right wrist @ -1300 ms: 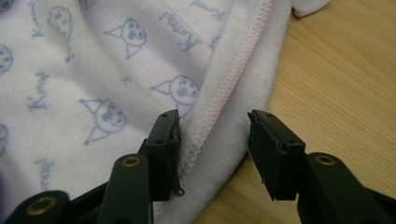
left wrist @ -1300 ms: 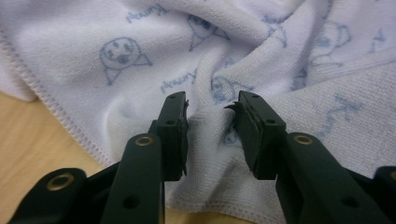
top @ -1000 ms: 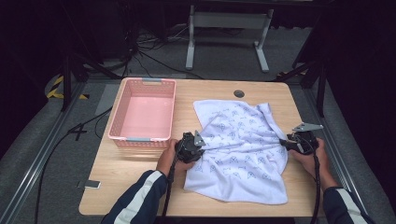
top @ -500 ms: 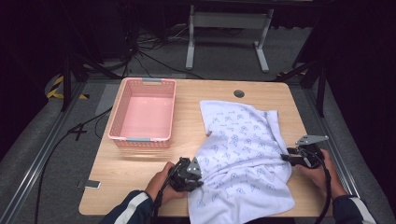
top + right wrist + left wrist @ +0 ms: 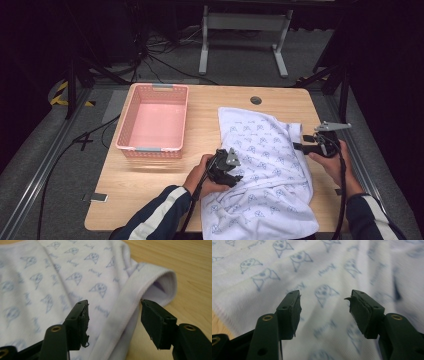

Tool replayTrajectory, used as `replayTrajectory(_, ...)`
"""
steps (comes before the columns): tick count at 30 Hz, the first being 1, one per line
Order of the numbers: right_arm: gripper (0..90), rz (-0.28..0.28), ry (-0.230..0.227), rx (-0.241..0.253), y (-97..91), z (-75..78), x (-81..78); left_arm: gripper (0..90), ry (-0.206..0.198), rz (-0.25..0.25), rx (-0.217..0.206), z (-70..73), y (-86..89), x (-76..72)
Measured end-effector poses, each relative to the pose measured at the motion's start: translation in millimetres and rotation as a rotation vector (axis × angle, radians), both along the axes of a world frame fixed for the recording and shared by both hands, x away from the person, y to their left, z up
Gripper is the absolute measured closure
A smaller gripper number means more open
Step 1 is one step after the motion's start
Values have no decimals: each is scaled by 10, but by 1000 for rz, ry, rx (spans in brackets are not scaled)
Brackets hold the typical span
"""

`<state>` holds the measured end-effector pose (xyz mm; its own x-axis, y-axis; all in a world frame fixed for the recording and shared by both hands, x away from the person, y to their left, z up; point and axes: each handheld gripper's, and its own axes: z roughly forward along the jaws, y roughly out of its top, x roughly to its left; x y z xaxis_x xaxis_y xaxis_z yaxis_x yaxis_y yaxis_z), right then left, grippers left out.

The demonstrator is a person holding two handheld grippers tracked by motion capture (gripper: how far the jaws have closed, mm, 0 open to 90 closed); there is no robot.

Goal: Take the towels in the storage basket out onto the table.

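High view: both grippers' jaws just released towel (image 5: 265,165).

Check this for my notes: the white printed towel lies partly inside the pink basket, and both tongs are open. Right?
Not quite. In the high view the towel lies on the table, right of the pink basket, apart from it. Left tongs and right tongs are open.

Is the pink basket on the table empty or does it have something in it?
Empty. The high view shows the pink basket with a bare floor; the white towel lies beside it on the table.
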<state>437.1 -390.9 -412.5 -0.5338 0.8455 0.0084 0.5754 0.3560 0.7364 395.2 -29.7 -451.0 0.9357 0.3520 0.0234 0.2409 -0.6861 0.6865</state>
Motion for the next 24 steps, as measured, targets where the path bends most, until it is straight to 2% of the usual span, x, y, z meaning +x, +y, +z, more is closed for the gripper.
replayTrajectory(1,375,-17,10,-1,38,-24,111,433,23,4,12,-36,-10,28)
replayTrajectory(2,375,-29,15,-2,65,-53,192,442,27,8,42,-78,-15,41)
replayTrajectory(3,399,-41,28,-1,92,-94,281,451,29,-1,22,-100,3,45)
replayTrajectory(4,498,-52,30,-6,101,-115,324,499,29,-1,22,-100,3,45)
replayTrajectory(5,607,-76,10,-34,111,-140,363,533,44,-6,17,-96,75,35)
replayTrajectory(6,607,-76,10,-34,111,-140,363,553,44,-6,17,-96,75,35)
replayTrajectory(7,661,-81,4,-47,111,-155,384,553,49,-13,27,-86,116,15)
replayTrajectory(8,816,-69,6,-36,94,-156,381,560,68,-23,35,-73,154,-17)
replayTrajectory(9,858,-43,-19,-29,89,-133,339,560,77,-30,54,-60,200,-58)
replayTrajectory(10,864,-15,-57,-23,89,-83,273,560,78,-22,60,-56,257,-127)
replayTrajectory(11,864,37,-89,8,100,2,180,559,82,-26,57,-59,322,-199)
replayTrajectory(12,866,115,-124,45,140,98,63,545,95,-27,45,-66,369,-271)
replayTrajectory(13,866,188,-138,72,198,161,-44,539,98,-24,41,-71,407,-346)
replayTrajectory(14,866,261,-137,78,281,199,-151,539,104,-34,55,-60,439,-413)
replayTrajectory(16,868,408,-134,39,499,205,-391,539,125,-56,74,-43,505,-544)
replayTrajectory(17,868,408,-134,39,499,205,-391,535,125,-56,74,-43,505,-544)
replayTrajectory(18,868,484,-114,11,631,174,-542,535,136,-53,73,-43,535,-598)
replayTrajectory(19,867,535,-92,-4,723,135,-649,523,148,-57,64,-46,567,-651)
replayTrajectory(20,853,614,-33,-20,874,25,-839,523,160,-72,69,-41,609,-700)
replayTrajectory(22,850,663,5,-29,950,-61,-954,504,191,-73,61,-41,697,-781)
replayTrajectory(23,850,663,5,-29,950,-61,-954,489,191,-73,61,-41,697,-781)
replayTrajectory(24,836,676,27,-29,982,-104,-1010,489,191,-74,57,-42,724,-794)
